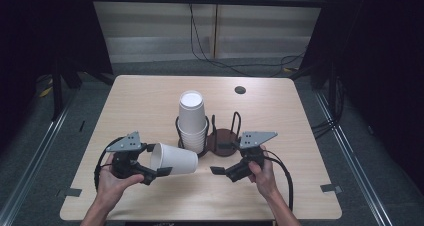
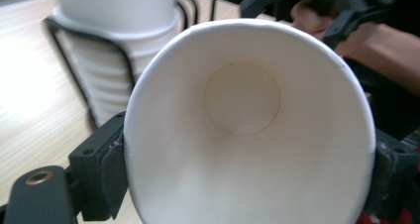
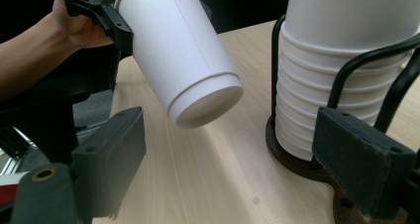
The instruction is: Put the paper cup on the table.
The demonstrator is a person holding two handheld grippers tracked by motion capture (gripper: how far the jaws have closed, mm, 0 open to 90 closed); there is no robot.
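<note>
A single white paper cup (image 1: 175, 159) (image 2: 247, 125) (image 3: 183, 55) lies on its side above the table, its mouth toward the person. My left gripper (image 1: 157, 159) (image 2: 247, 177) is shut on the cup at its rim, one jaw on each side. A tall stack of white cups (image 1: 192, 118) (image 2: 114, 35) (image 3: 341, 60) stands in the left bay of a dark wire cup holder (image 1: 222, 138) (image 3: 297, 164), whose right bay is empty. My right gripper (image 1: 221, 158) (image 3: 237, 149) is open with nothing between its jaws, just right of the held cup's base and in front of the holder.
The light wooden table (image 1: 145, 96) has a small dark round hole (image 1: 240, 90) near its back edge. Cables lie on the floor behind the table, and dark curtains hang on both sides.
</note>
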